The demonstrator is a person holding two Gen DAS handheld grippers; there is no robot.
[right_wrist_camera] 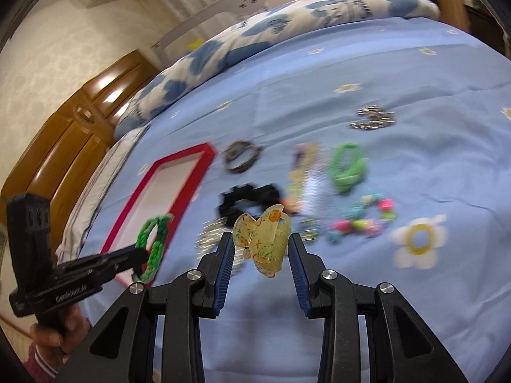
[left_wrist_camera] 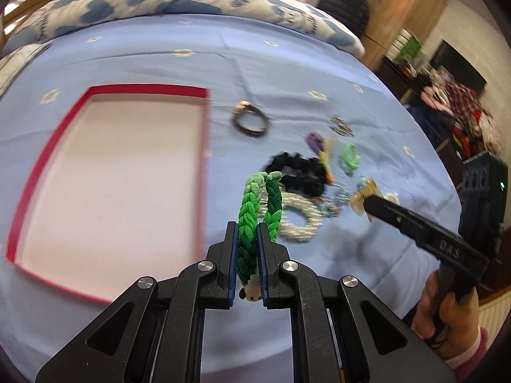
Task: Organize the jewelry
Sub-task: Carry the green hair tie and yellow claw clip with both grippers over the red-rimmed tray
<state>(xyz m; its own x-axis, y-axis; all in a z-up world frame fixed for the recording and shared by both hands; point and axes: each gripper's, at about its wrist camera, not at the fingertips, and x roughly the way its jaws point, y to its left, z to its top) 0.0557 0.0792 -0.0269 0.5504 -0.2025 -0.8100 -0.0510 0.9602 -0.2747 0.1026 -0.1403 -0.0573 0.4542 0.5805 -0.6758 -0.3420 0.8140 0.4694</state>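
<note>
The left gripper [left_wrist_camera: 246, 239] pinched a green braided hair tie [left_wrist_camera: 252, 210] just right of the red-rimmed tray [left_wrist_camera: 204, 159]: soft, light, gripped mid-loop. The right gripper [right_wrist_camera: 260, 249] clamped a yellow butterfly claw clip [right_wrist_camera: 262, 239], probably brittle plastic, across its body.

Braided band [left_wrist_camera: 255, 210] between left fingers: green, light-to-dark gradient. Claw clip [right_wrist_camera: 262, 243] between right fingers: translucent yellow, orange-green flecks. Box [left_wrist_camera: 44, 172] left of left fingers: red rim, pale pink inside. Scrunchie [left_wrist_camera: 297, 172] ahead: black. Sheet [left_wrist_camera: 153, 63]: light blue, white-yellow flowers. Pillow [right_wrist_camera: 255, 35]: white, blue hearts. Finger pads [right_wrist_camera: 223, 274]: blue.
</note>
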